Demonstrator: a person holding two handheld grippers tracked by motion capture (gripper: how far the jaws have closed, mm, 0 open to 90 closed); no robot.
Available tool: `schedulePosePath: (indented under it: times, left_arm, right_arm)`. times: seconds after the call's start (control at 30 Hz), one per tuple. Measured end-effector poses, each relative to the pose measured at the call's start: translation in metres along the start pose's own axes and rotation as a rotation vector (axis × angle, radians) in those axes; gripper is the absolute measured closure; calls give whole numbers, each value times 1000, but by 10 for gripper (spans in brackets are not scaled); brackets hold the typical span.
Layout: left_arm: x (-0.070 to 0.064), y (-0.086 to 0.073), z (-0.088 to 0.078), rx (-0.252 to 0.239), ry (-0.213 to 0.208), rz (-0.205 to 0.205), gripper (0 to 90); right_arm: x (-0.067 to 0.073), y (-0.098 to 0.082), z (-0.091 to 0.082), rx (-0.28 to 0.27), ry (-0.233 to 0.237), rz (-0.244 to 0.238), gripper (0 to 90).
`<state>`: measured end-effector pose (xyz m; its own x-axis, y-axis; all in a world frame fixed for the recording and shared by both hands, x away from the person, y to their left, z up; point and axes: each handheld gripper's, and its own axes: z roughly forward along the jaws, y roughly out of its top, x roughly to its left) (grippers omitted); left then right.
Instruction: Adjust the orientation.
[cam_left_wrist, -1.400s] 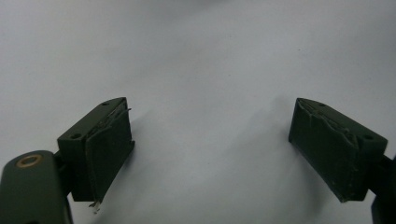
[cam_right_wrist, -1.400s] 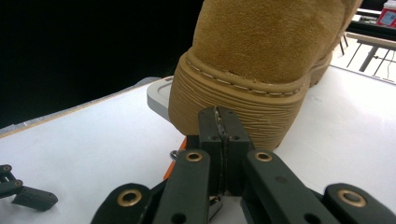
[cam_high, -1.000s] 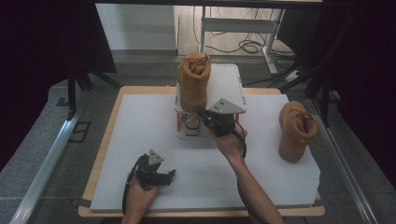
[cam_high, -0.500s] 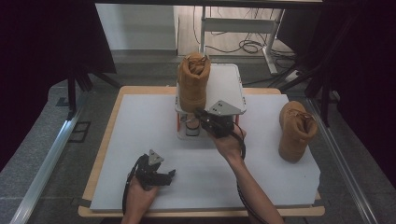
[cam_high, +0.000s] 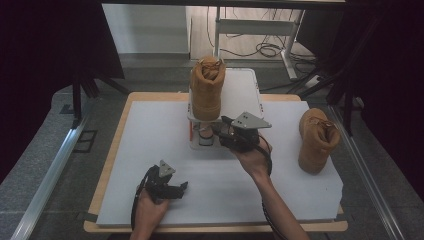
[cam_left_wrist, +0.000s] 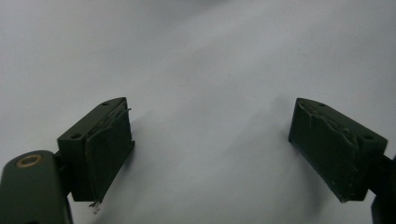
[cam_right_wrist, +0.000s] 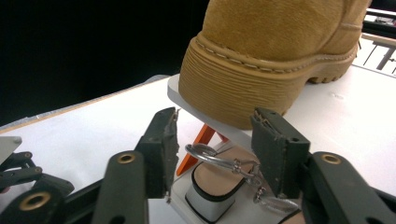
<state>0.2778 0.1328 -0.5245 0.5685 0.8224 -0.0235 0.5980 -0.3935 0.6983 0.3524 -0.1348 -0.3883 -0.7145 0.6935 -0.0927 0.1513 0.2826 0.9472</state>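
Observation:
A tan suede boot (cam_high: 206, 92) (cam_right_wrist: 261, 51) stands on the top shelf of a small white rack (cam_high: 245, 90) at the back of the table. Under that shelf lies a sandal (cam_high: 205, 136) (cam_right_wrist: 215, 184) with a metal ring (cam_right_wrist: 210, 156) on its strap. My right gripper (cam_high: 220, 131) (cam_right_wrist: 217, 149) is at the rack's front. Its jaws have just been opening; the ring sits between them and the pads stand clear of it. My left gripper (cam_high: 181, 187) (cam_left_wrist: 210, 149) rests open on the white tabletop near the front edge, nothing between its fingers.
A second tan boot (cam_high: 316, 140) stands upright at the table's right side. The white board (cam_high: 150, 135) covers the wooden table. An orange strut (cam_right_wrist: 198, 147) holds up the rack's shelf. Dark curtains and metal rails flank the table.
The right gripper has drawn back very slightly from the rack's lower level. The left hand and both boots have kept still.

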Motion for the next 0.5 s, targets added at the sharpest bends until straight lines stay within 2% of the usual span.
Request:
schedulePosePath:
  times: [0.5]
  left_arm:
    - [0, 0, 0, 3, 0, 4, 132]
  right_arm:
    - [-8, -16, -18, 11, -6, 17, 450]
